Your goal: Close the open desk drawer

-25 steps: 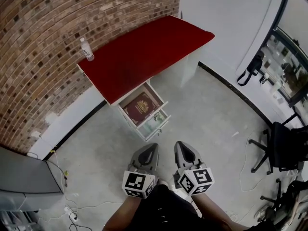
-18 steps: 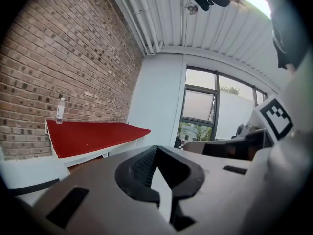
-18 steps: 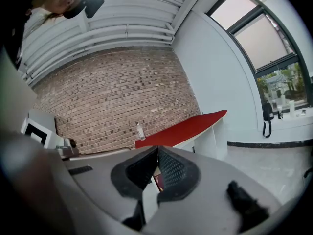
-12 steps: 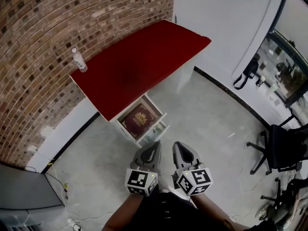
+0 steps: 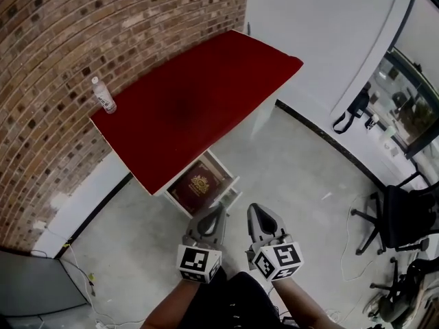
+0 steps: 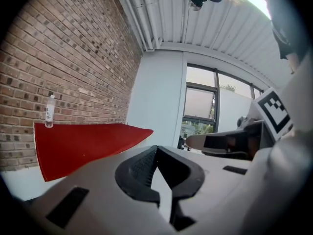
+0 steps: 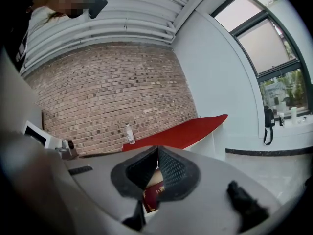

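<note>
The white desk with a red top [image 5: 199, 94] stands against the brick wall. Its upper drawer [image 5: 202, 186] is pulled out below the top's near edge, with a maroon book [image 5: 199, 184] lying flat in it. Both grippers are held side by side just short of the drawer and point at it. My left gripper [image 5: 218, 211] is shut with nothing between its jaws, which meet at the tips [image 6: 155, 149]. My right gripper [image 5: 255, 211] is shut and empty too [image 7: 157, 151]. The maroon book [image 7: 154, 192] shows through the gap below the right jaws.
A clear water bottle [image 5: 103, 95] stands at the desk's far left corner. A black office chair [image 5: 401, 214] is at the right, and a black bag [image 5: 353, 108] hangs on the white wall. A grey cabinet [image 5: 27, 286] and floor cables lie at lower left.
Both grippers and the head have moved forward toward the desk, so the drawer now lies just beyond the jaw tips. Both stay shut.
</note>
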`<state>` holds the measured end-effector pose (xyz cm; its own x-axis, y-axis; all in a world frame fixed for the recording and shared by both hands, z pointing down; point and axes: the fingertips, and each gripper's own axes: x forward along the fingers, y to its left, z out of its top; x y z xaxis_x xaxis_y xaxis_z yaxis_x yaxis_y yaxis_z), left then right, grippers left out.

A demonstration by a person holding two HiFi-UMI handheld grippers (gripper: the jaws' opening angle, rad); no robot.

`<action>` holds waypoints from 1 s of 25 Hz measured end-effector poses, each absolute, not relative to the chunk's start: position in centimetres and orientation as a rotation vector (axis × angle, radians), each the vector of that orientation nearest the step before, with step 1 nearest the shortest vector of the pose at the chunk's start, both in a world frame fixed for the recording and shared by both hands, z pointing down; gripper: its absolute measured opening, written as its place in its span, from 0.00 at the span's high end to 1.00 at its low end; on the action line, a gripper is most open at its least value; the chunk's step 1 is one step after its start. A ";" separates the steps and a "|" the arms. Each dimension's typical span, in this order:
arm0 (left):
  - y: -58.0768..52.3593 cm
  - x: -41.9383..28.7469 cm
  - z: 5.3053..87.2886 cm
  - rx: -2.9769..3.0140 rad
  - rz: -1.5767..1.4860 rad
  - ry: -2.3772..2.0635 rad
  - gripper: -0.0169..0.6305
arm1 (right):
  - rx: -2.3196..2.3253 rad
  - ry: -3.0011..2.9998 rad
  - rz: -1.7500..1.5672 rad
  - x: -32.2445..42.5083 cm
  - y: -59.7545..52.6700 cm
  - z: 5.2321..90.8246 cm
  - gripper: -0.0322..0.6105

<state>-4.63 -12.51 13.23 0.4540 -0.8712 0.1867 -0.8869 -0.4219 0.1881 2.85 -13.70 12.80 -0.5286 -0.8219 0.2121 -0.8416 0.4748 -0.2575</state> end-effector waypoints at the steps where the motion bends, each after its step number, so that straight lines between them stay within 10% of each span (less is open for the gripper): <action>1: -13.1 -4.9 13.8 2.437 0.090 -1.523 0.96 | 1.490 -2.644 0.509 2.7 -14.4 13.2 0.93; 25: -18.9 -2.2 30.9 2.309 0.127 -1.684 0.96 | 1.231 -2.683 0.703 3.6 -24.3 32.5 0.93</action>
